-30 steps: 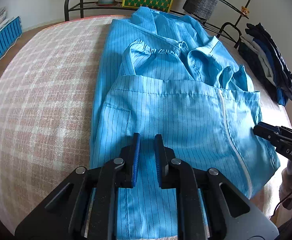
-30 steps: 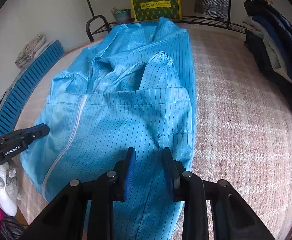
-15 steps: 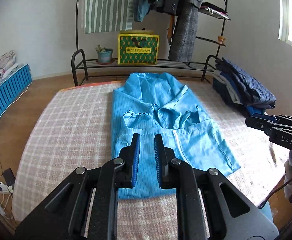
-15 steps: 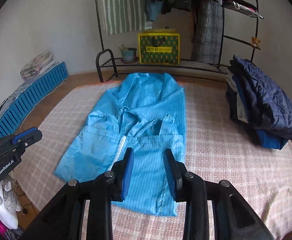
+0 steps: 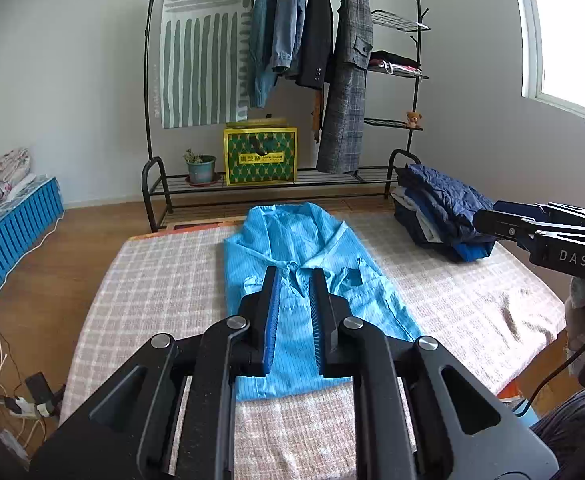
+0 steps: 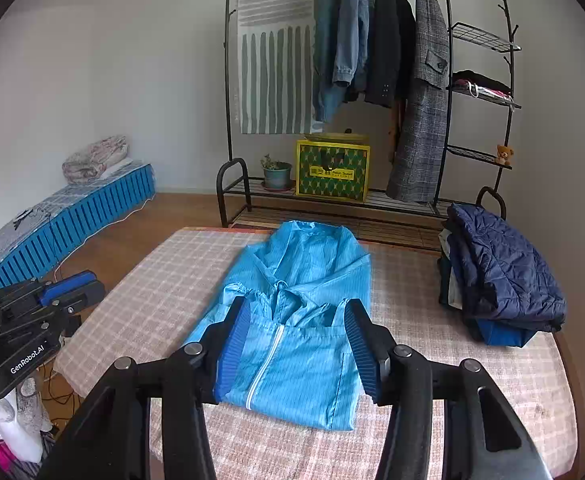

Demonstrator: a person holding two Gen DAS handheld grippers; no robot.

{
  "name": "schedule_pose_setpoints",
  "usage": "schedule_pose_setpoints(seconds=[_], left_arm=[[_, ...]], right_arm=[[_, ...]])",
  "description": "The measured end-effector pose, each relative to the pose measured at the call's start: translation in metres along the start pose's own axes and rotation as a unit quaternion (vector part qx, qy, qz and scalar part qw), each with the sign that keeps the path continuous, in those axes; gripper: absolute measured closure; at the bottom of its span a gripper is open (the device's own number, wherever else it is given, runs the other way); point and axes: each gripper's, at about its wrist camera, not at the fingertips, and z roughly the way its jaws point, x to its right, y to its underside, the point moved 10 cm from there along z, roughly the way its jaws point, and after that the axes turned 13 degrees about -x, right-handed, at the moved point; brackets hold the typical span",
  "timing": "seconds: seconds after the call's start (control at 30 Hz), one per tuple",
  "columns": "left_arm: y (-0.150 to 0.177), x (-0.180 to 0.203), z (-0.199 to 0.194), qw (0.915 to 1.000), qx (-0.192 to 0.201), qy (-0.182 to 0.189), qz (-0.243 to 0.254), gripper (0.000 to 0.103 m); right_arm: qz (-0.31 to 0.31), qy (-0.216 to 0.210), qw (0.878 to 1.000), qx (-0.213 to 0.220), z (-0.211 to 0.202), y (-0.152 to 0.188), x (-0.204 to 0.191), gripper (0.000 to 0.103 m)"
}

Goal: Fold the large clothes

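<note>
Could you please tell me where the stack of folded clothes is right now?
In both wrist views the stack of folded clothes sits at the bed's far right edge, right of the blue jacket.

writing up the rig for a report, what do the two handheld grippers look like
Both are matte black plastic with silver pivot screws and ribbed blue finger pads. The left gripper carries white "GenRobot.AI" lettering on its side, seen from the right wrist. The right gripper shows "DAS" in white and trails a thin black cable.
</note>
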Motion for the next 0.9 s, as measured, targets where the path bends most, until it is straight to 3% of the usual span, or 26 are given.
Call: schedule_pose_setpoints(seconds=[0.1, 0.13, 0.33, 0.57, 0.7, 0.8, 0.9], left_arm=[[-0.017, -0.006, -0.001, 0.9999, 0.005, -0.011, 0.01, 0.064], [-0.024, -0.008, 0.0, 0.9998, 0.008, -0.014, 0.012, 0.062], [-0.059, -0.029, 0.029, 0.9986, -0.001, -0.046, 0.024, 0.062], [-0.116, -0.065, 0.098, 0.9982, -0.032, -0.043, 0.028, 0.062], [-0.143, -0.09, 0.147, 0.9985, -0.049, -0.02, 0.008, 0.062], [-0.152, -0.103, 0.192, 0.9966, -0.077, 0.025, -0.016, 0.062], [-0.152, -0.116, 0.244, 0.9887, -0.111, 0.08, -0.061, 0.062]], right_arm=[[-0.002, 0.0, 1.0, 0.008, -0.004, -0.013, 0.01, 0.052], [-0.002, 0.004, 1.0, 0.01, -0.004, -0.018, 0.015, 0.052], [-0.002, 0.005, 1.0, -0.003, 0.013, -0.042, 0.038, 0.052], [-0.004, -0.005, 1.0, -0.026, 0.053, -0.085, 0.062, 0.052], [0.003, -0.017, 0.999, -0.047, 0.092, -0.11, 0.08, 0.052], [0.013, -0.033, 0.997, -0.061, 0.127, -0.122, 0.096, 0.052], [0.026, -0.054, 0.995, -0.082, 0.17, -0.128, 0.112, 0.052]])
